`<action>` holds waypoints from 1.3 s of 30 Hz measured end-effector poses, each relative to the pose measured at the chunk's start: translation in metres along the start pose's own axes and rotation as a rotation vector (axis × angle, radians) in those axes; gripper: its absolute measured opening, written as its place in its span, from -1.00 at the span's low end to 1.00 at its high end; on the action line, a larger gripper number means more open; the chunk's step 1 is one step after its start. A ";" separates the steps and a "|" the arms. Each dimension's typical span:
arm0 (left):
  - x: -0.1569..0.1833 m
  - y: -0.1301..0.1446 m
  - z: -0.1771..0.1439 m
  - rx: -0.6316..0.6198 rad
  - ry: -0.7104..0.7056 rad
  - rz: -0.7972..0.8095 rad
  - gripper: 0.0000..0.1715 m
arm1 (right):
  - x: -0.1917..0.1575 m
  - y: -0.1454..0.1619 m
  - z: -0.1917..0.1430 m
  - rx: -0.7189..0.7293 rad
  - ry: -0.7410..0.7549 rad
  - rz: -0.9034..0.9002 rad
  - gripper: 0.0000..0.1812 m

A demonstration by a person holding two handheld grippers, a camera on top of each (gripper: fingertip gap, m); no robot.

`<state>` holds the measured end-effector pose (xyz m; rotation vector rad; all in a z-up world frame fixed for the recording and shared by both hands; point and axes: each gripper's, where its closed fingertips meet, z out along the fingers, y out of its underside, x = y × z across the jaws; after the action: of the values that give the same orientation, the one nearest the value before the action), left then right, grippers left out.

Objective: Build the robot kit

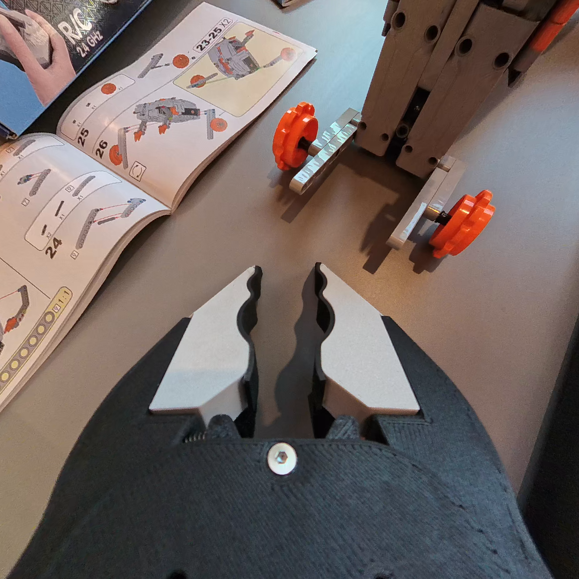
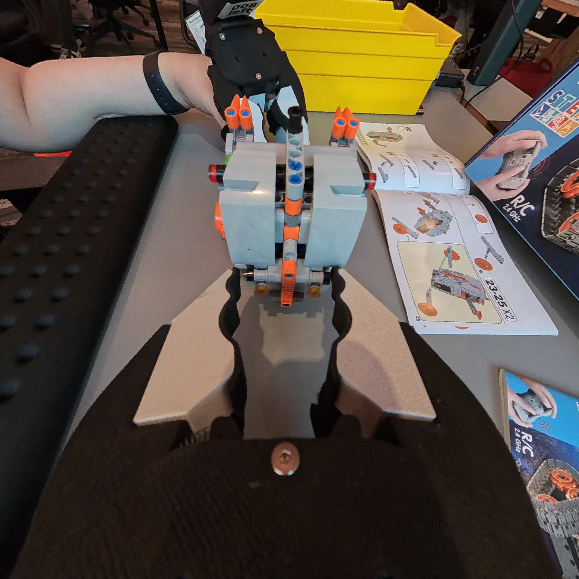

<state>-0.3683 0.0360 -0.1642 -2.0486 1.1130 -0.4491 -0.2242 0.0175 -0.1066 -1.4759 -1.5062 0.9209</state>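
A grey brick model [image 1: 438, 78] with two orange wheels [image 1: 294, 134] on grey arms stands on the grey table [image 1: 219, 250]. My left gripper [image 1: 287, 269] hovers over bare table in front of the wheels, with the jaws a little apart and nothing between them. In the right wrist view, my right gripper [image 2: 285, 277] is shut on the near end of the same model [image 2: 291, 203], and its fingertips [image 2: 233, 279] press the black side pins. The left gripper's black body [image 2: 247, 56] and a person's bare arm [image 2: 94, 94] show behind the model.
An open instruction booklet [image 1: 156, 109] [image 2: 454, 250] lies beside the model. A blue product box [image 1: 47, 47] [image 2: 539, 188] sits beyond it. A yellow bin [image 2: 360, 62] stands at the back. A black studded mat [image 2: 62, 250] borders the table. A small blue booklet [image 2: 539, 454] lies at the near right.
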 end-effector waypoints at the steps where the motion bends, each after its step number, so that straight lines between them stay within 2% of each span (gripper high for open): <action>1: 0.000 0.000 0.000 -0.001 -0.001 0.002 -0.61 | -0.001 0.000 0.000 -0.001 -0.005 0.000 -0.35; 17: -0.014 0.000 -0.003 -0.007 -0.107 0.050 -0.54 | -0.002 0.008 -0.019 -0.025 -0.065 0.003 -0.29; 29: -0.016 0.000 -0.002 0.013 -0.098 0.018 -0.54 | 0.002 0.013 -0.032 -0.039 -0.081 0.039 -0.23; 39: -0.018 0.001 -0.003 0.018 -0.099 -0.012 -0.53 | 0.008 0.018 -0.035 -0.108 -0.010 -0.001 -0.15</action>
<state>-0.3809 0.0498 -0.1627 -2.0404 1.0344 -0.3577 -0.1845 0.0251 -0.1090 -1.5488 -1.5858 0.8586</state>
